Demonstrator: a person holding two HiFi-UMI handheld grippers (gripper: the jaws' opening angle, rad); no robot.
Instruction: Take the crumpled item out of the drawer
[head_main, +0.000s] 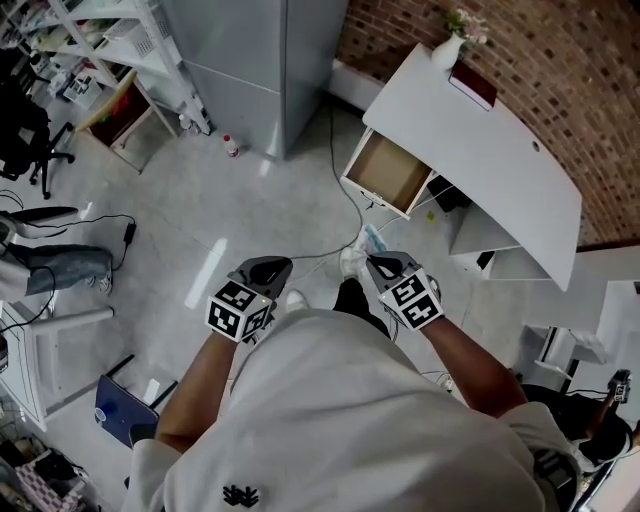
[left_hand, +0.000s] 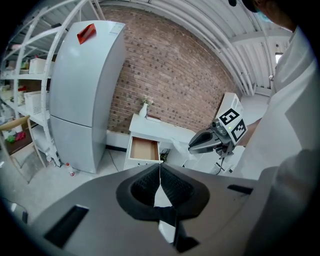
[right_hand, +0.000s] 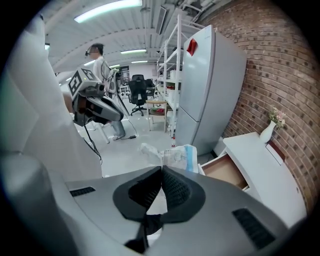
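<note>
The white desk's wooden drawer (head_main: 385, 170) stands pulled open and looks bare inside; it also shows as the drawer (left_hand: 145, 149) and the drawer (right_hand: 230, 171). A crumpled white and blue item (right_hand: 172, 155) sticks out past the tips of my right gripper (right_hand: 161, 169), which is shut on it. In the head view the item (head_main: 370, 240) hangs above the floor, in front of the drawer, at the tip of the right gripper (head_main: 373, 263). My left gripper (head_main: 280, 265) is held beside it, near my body. The left gripper (left_hand: 160, 167) is shut with nothing between its jaws.
The white desk (head_main: 480, 130) stands against a brick wall with a vase (head_main: 450, 45) on it. A grey fridge (head_main: 260, 60) stands left of the desk. Cables (head_main: 340, 200) run over the floor. Shelving (head_main: 110, 50) and a blue chair (head_main: 120, 410) lie to the left.
</note>
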